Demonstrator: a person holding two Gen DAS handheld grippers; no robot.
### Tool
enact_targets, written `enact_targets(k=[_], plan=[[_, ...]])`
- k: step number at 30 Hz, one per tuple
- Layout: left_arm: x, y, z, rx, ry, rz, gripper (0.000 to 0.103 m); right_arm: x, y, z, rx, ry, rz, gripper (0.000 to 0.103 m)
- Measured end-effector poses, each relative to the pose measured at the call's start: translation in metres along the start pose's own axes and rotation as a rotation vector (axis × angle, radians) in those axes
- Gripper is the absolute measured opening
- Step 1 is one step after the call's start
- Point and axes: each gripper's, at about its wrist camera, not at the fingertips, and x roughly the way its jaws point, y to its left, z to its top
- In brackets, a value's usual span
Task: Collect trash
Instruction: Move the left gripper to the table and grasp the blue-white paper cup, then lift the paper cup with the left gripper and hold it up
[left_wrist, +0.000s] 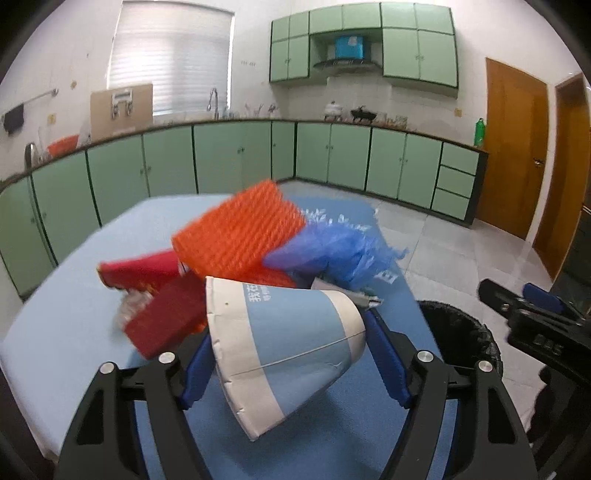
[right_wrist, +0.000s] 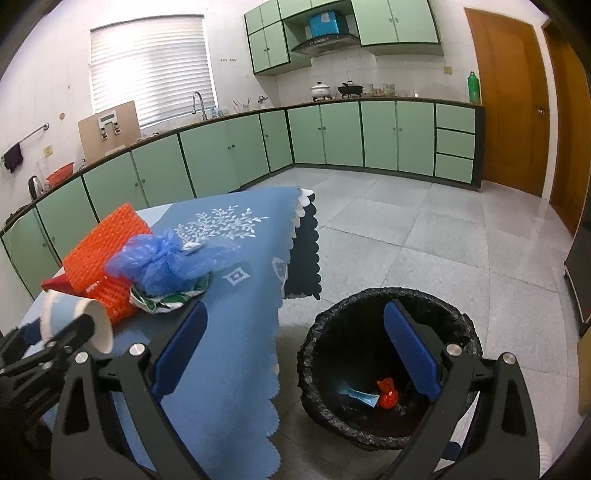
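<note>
Now, step in hand: we judge that we carry the paper cup (left_wrist: 284, 347) from the desk (left_wrist: 66, 302) to the bin (right_wrist: 388, 369).
Left tongs (left_wrist: 291, 354): they are closed on the paper cup, one blue pad on each side; the cup lies tilted, with its crushed mouth toward the camera.
Right tongs (right_wrist: 295, 347): they are open and hold nothing; they hang above the gap between the desk edge and the bin.
Bin: it stands on the floor just beside the desk, lined with a black bag; a red wrapper (right_wrist: 387, 394) and a blue packet (right_wrist: 356, 395) already lie inside.
Still on the desk: an orange net (left_wrist: 236, 236), a blue plastic bag (left_wrist: 332, 251), red packaging (left_wrist: 162, 321) and a green-white wrapper (right_wrist: 166, 299), all in one heap behind the cup.
How to do it well: we should keep the pressure light, because the cup is thin and already dented, and release only when the cup is fully above the bin opening.
Risk: the right tongs are near the way to the bin, so we should move them aside first.
</note>
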Motion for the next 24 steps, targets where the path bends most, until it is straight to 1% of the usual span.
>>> enact_targets(k=[6,13,14,16,20,24], plan=[[-0.018,0.017,0.015,-0.022,-0.076,0.034,0.074,-0.002,0.017,0.010,-0.018,-0.025,0.027,0.094],[-0.018,0.039,0.026,-0.045,-0.103,0.079,0.072,0.006,0.053,0.027,-0.041,-0.047,0.093,0.094],[-0.019,0.043,0.028,-0.046,-0.111,0.088,0.067,0.007,0.059,0.029,-0.046,-0.050,0.105,0.094],[-0.021,0.051,0.032,-0.041,-0.123,0.099,0.052,0.010,0.073,0.035,-0.064,-0.057,0.130,0.094],[-0.017,0.072,0.036,-0.060,-0.115,0.117,0.052,0.018,0.100,0.044,-0.078,-0.057,0.190,0.094],[-0.005,0.093,0.028,-0.100,-0.056,0.119,0.052,0.025,0.120,0.043,-0.089,-0.036,0.224,0.094]])
